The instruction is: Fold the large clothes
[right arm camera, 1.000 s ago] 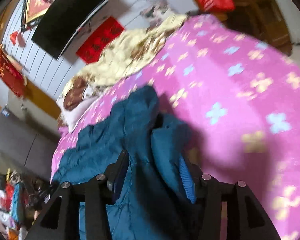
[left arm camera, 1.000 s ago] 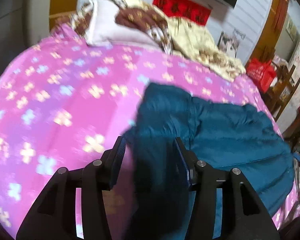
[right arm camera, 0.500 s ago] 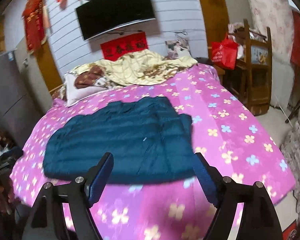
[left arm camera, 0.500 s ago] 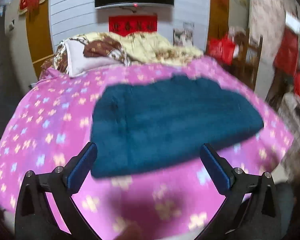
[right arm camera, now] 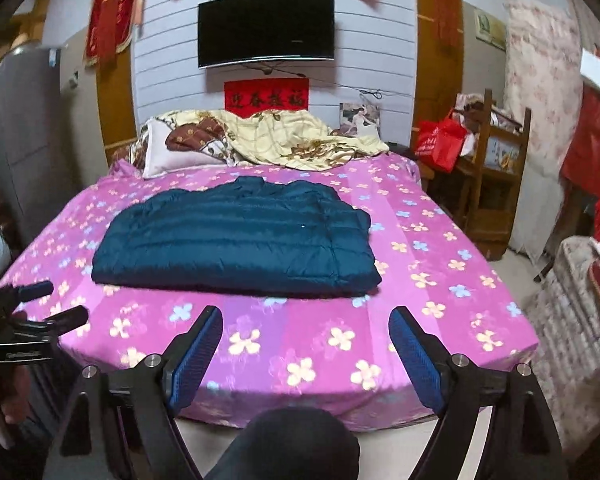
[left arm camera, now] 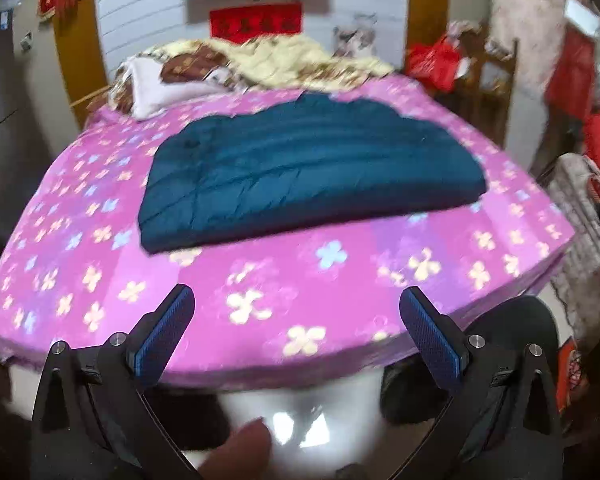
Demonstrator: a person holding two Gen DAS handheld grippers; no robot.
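One jacket (right arm camera: 236, 240) lies at frame centre on one bed (right arm camera: 440, 320), with one pillow (right arm camera: 172, 152) and one quilt (right arm camera: 300, 140) above it. One TV (right arm camera: 266, 30) hangs at upper centre over one red banner (right arm camera: 266, 96), and one red bag (right arm camera: 440, 144) sits at right. Two grippers show: the right gripper (right arm camera: 306, 348) at bottom centre, the left gripper (right arm camera: 48, 304) at the left edge.

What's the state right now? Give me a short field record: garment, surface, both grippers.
garment: dark blue puffer jacket, lying folded flat
surface: pink flowered bedspread
left gripper: open, jaws just widened, nothing between them, clear of the jacket
right gripper: open, jaws just widened, nothing between them, clear of the jacket
behind: rumpled yellow quilt, pillow
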